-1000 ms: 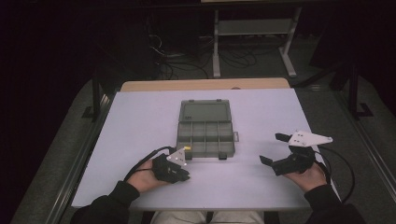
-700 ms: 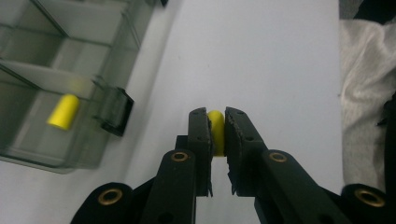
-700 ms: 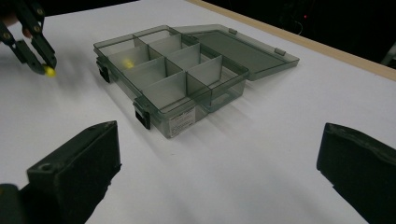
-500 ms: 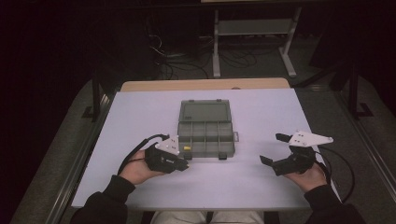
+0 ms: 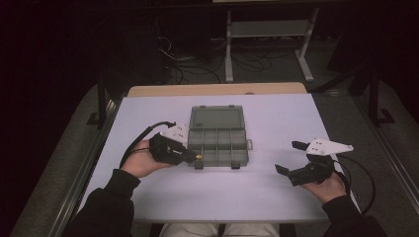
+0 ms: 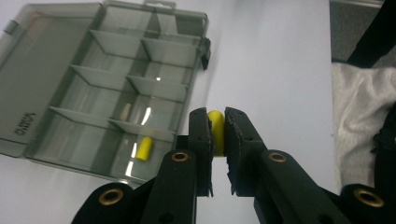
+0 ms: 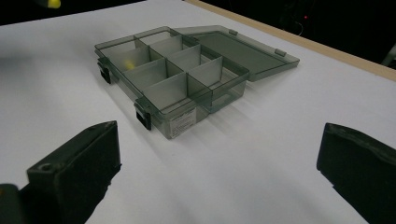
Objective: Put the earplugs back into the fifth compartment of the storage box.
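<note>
Since a second ago our left gripper (image 5: 193,157) has lifted off the table (image 5: 276,123) and come in toward the near left corner of the box (image 5: 218,136), while the right gripper (image 5: 288,159) has stayed parked on the right side of the table. The left jaws are clamped tight on a small yellow plug (image 6: 215,131), which we see squeezed between the pads in the left gripper view. The right jaws stand wide apart with nothing between them.

The box sits open in the middle of the table, its lid (image 5: 217,118) folded back flat on the far side. One yellow plug (image 6: 144,149) already lies in a near compartment at the left end, and a paler piece lies in the compartment behind it.

We judge the step in hand to be carrying this plug over the box and dropping it in. To do it well, we should bring the tips over the near wall and centre them over one compartment, not over a divider. We should lower them before letting go, so the light plug does not bounce out.
</note>
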`<state>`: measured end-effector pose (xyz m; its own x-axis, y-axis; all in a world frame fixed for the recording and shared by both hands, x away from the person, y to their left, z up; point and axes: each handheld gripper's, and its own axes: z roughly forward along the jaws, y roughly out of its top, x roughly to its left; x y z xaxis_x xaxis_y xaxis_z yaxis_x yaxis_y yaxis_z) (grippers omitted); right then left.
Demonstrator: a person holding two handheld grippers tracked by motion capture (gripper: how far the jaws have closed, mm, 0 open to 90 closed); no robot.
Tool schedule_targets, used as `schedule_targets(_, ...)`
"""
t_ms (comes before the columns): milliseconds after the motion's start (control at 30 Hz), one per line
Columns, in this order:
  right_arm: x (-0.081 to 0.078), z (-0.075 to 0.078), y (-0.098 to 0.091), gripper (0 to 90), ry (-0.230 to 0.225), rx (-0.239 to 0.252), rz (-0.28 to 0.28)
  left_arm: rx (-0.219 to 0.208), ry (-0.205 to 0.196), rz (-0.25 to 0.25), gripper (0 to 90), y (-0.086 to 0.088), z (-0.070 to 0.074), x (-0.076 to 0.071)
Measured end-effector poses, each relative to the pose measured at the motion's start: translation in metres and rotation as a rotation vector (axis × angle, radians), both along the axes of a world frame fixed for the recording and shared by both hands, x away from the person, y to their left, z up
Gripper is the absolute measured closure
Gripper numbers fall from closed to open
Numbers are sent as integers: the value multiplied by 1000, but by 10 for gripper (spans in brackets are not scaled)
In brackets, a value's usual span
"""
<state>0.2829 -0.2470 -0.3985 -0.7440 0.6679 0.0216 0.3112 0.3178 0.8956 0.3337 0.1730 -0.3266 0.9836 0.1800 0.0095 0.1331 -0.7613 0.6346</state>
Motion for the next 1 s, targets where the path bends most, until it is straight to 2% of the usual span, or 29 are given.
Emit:
schedule_targets(200, 0, 0, 1, 0, 1, -1, 2, 3, -5, 29, 813, 2, 4, 15)
schedule_targets(367, 0, 0, 1, 0, 3, -1, 4, 17, -6, 53, 813, 0, -5, 25)
schedule_targets(467, 0, 0, 1, 0, 1, 0, 5, 17, 4, 61, 812, -2, -16, 32)
schedule_targets(633, 0, -1, 2, 0, 4, -3, 8, 46, 10, 94, 812, -1, -30, 39)
schedule_targets(1000, 1, -1, 2, 0, 7, -7, 11, 47, 9, 123, 812, 3, -42, 45)
